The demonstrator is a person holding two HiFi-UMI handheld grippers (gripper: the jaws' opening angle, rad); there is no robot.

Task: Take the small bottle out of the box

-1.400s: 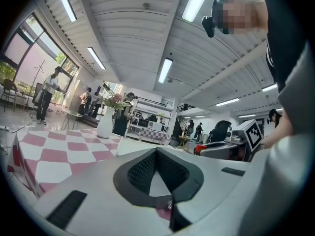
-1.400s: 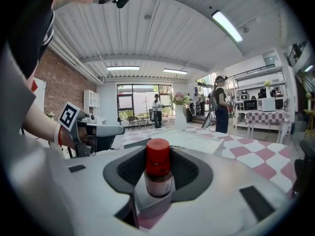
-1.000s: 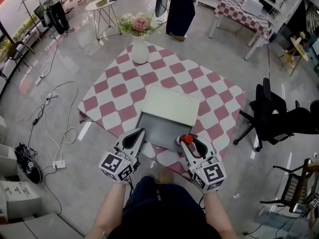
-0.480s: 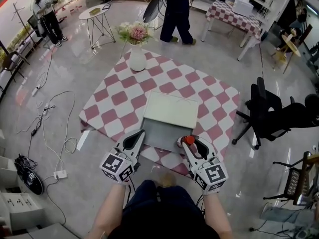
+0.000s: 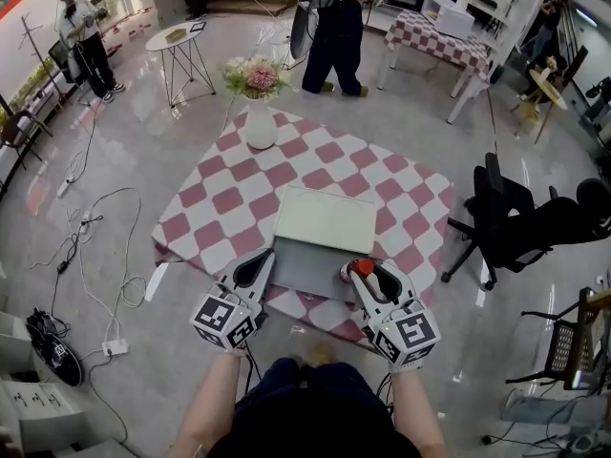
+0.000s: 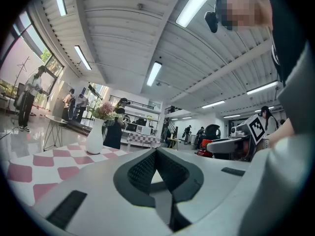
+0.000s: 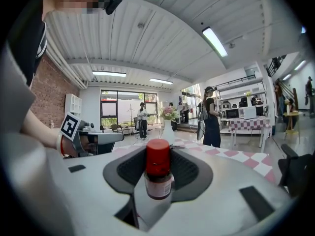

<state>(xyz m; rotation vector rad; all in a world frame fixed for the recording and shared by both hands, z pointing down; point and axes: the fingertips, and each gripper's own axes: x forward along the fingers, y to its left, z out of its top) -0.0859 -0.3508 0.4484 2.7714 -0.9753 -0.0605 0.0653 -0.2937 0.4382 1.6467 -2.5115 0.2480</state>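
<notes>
An open box [image 5: 305, 266] lies near the front of the pink-and-white checkered table [image 5: 220, 194], its cream lid [image 5: 325, 219] folded back and its grey inside showing. My right gripper [image 5: 361, 273] hovers over the box's front right corner, shut on the small bottle [image 5: 363, 267]. In the right gripper view the small bottle [image 7: 158, 176] has a red cap and stands upright between the jaws of the right gripper [image 7: 158, 183]. At the box's front left corner my left gripper [image 5: 255, 261] is shut with nothing in it. In the left gripper view the left gripper [image 6: 156, 170] holds nothing.
A white vase of flowers [image 5: 260, 122] stands at the table's far corner. A black office chair [image 5: 520, 222] is just right of the table. Cables [image 5: 91, 246] trail on the floor at the left. People [image 5: 334, 17] stand beyond the table.
Both grippers keep their stance, the right still holding the bottle. The head view has shifted a little, and a person in the background has walked on.
</notes>
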